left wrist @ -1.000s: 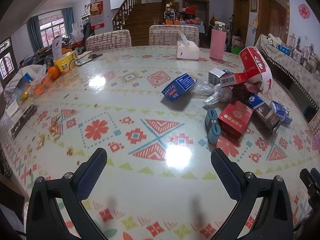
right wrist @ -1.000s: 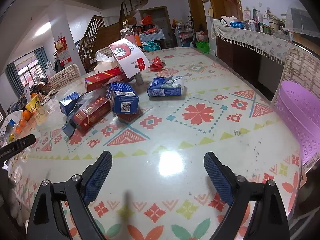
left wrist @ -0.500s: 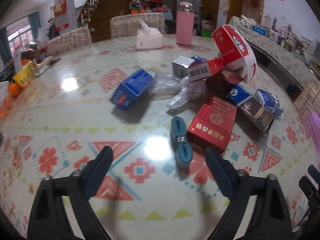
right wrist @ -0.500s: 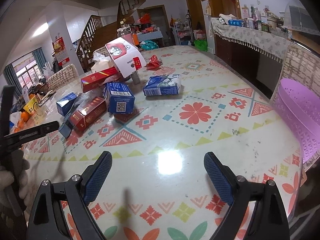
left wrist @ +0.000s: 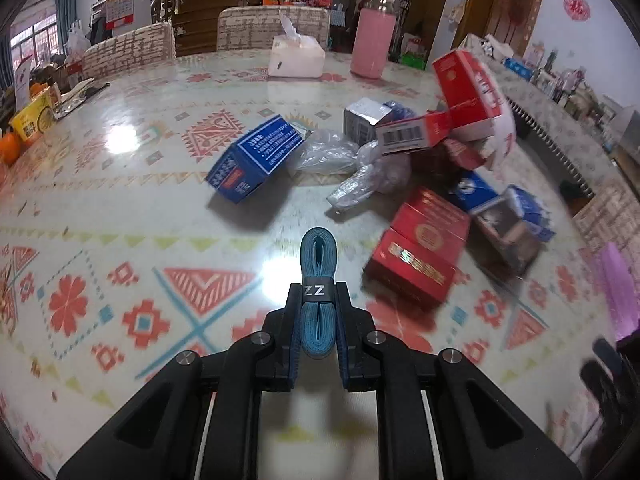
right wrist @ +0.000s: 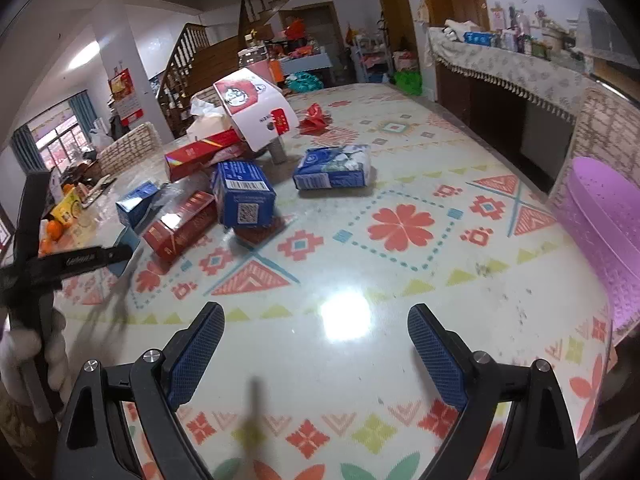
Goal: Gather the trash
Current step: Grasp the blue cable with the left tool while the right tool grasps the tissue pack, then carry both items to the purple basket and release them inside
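My left gripper (left wrist: 318,292) is shut on a folded blue strap bundle (left wrist: 318,264) with a black band, low over the patterned table (left wrist: 120,184). Ahead lies a pile of trash: a blue box (left wrist: 256,158), crumpled plastic bags (left wrist: 352,168), red boxes (left wrist: 420,252) and a red-and-white carton (left wrist: 476,96). My right gripper (right wrist: 316,344) is open and empty over bare table. The same pile shows in the right wrist view, with a blue box (right wrist: 242,192) and a blue packet (right wrist: 332,168). A purple perforated bin (right wrist: 600,216) stands at the table's right edge.
A tissue box (left wrist: 296,58) and a pink bottle (left wrist: 374,46) stand at the far side. Oranges and a yellow box (left wrist: 30,120) sit at the far left. Chairs (left wrist: 132,50) line the far edge. A red ribbon bow (right wrist: 316,118) lies behind the pile.
My left gripper moved forward to the blue strap bundle and shut on it. My right gripper stayed open and nearly still.
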A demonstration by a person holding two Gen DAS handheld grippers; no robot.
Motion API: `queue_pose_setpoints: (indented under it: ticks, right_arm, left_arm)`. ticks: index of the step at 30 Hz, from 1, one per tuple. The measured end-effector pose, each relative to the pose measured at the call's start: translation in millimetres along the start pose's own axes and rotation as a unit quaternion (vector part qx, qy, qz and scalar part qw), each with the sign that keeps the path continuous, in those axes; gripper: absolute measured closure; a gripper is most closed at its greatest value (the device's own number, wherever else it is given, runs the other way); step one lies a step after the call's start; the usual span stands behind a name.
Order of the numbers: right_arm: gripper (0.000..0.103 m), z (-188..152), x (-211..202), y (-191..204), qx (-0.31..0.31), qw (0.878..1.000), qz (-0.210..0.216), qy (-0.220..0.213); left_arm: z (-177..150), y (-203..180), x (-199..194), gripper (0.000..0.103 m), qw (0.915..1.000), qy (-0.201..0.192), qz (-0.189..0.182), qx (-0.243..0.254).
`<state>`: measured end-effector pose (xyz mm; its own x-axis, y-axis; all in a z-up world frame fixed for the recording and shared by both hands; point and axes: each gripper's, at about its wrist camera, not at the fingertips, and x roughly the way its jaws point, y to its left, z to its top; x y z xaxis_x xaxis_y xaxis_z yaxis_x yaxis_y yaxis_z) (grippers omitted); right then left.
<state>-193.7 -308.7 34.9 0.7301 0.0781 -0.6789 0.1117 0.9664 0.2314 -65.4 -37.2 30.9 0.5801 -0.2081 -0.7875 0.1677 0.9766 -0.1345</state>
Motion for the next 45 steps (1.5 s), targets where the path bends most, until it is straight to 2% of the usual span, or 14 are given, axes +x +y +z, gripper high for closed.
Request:
queue_pose_setpoints:
  ticks: [5,10,15,18,24,26,27,28,31,36,40,45]
  right_arm:
    - [0.007,40.3,9.6,-3.9,-0.026,1.000,0.009,0.011]
    - [0.007,87.6,47.6,-6.0,-0.074,0.996,-0.037,0.016]
    - [0.007,123.9,100.9,-9.0,-0.076,0.993,-0.068,0.064]
    - [0.007,132.7,121.6,-6.4,-0.067,0.991,-0.073,0.087]
    - [0.007,134.0,158.7,11.8,-0.102,0.978,-0.124,0.136]
    - [0.009,133.1,163.2,9.3,-0.095,0.978,-0.116,0.145]
    - [0.013,133.6,165.5,7.5,-0.092,0.978,-0.114,0.148]
    - [0.018,134.4,164.6,4.9,-0.088,0.980,-0.106,0.143]
    - [0.021,133.9,160.5,-0.5,-0.082,0.984,-0.099,0.123]
    - [0.022,129.4,128.1,-19.1,-0.051,0.993,-0.046,0.092]
    - [0.022,128.5,92.1,-39.3,-0.040,0.997,-0.021,0.069]
    - [0.022,121.7,34.8,-91.6,-0.013,0.999,-0.008,0.035]
  left_arm:
    - [-15.9,1.6,-33.6,0.089,0.9997,-0.019,-0.012,0.003]
    - [-22.1,3.2,-44.1,0.089,0.9996,-0.026,-0.007,0.009]
    - [-24.5,8.4,-47.5,0.089,0.9996,-0.029,0.001,0.005]
    - [-22.8,14.1,-49.1,0.089,0.9994,-0.032,0.010,0.000]
    - [-16.4,28.1,-56.6,0.089,0.9991,-0.019,0.031,-0.019]
    - [-17.1,34.7,-63.1,0.089,0.9986,-0.017,0.041,-0.028]
    - [-18.4,38.0,-65.4,0.089,0.9983,-0.015,0.048,-0.030]
    - [-19.8,40.0,-66.9,0.089,0.9980,-0.013,0.054,-0.032]
    - [-22.2,40.3,-67.8,0.089,0.9973,-0.009,0.064,-0.033]
    - [-14.6,13.6,-67.1,0.089,0.9983,-0.010,0.056,-0.011]
    - [-6.5,-35.5,-69.2,0.089,0.9990,-0.024,0.017,0.032]
    - [-2.2,-111.1,-58.3,0.089,0.9944,-0.009,-0.053,0.092]
